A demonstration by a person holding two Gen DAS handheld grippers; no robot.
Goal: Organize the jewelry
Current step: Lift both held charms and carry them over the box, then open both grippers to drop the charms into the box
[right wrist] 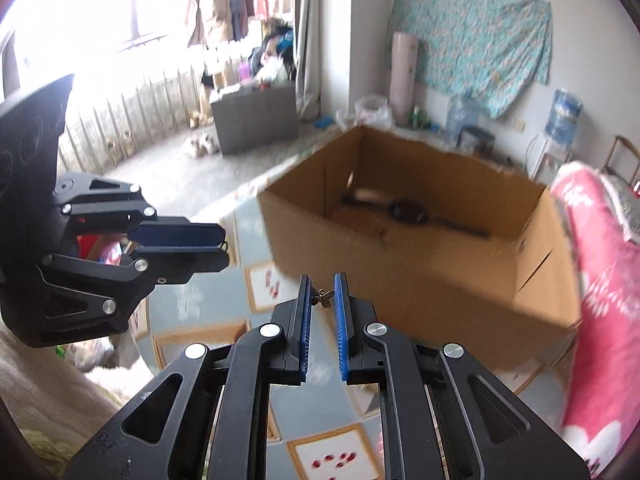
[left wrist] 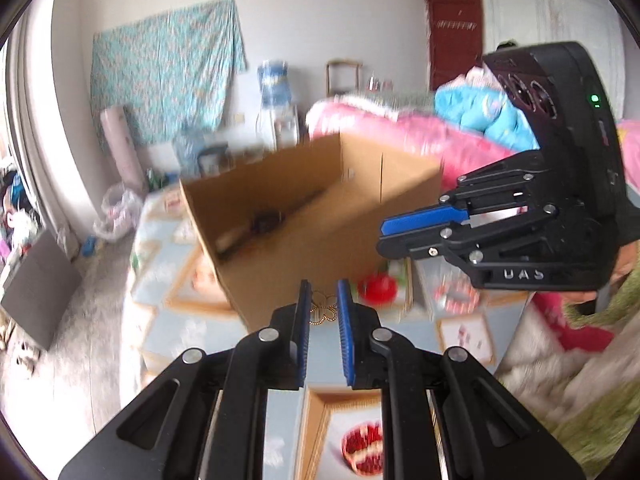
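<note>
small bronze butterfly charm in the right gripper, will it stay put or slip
The small bronze butterfly charm looks thin and light, pinched only at its wing edges, so it may twist or slip. The right gripper has ridged blue pads, which likely help.

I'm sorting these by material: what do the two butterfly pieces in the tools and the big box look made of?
Left tool's piece: thin gold-toned openwork, probably metal wire with tiny beading.
Right tool's butterfly charm: dark bronze-toned metal, dull antique finish, seemingly cast filigree wings.
Box: plain brown corrugated cardboard, matte, with folded seams.
</note>
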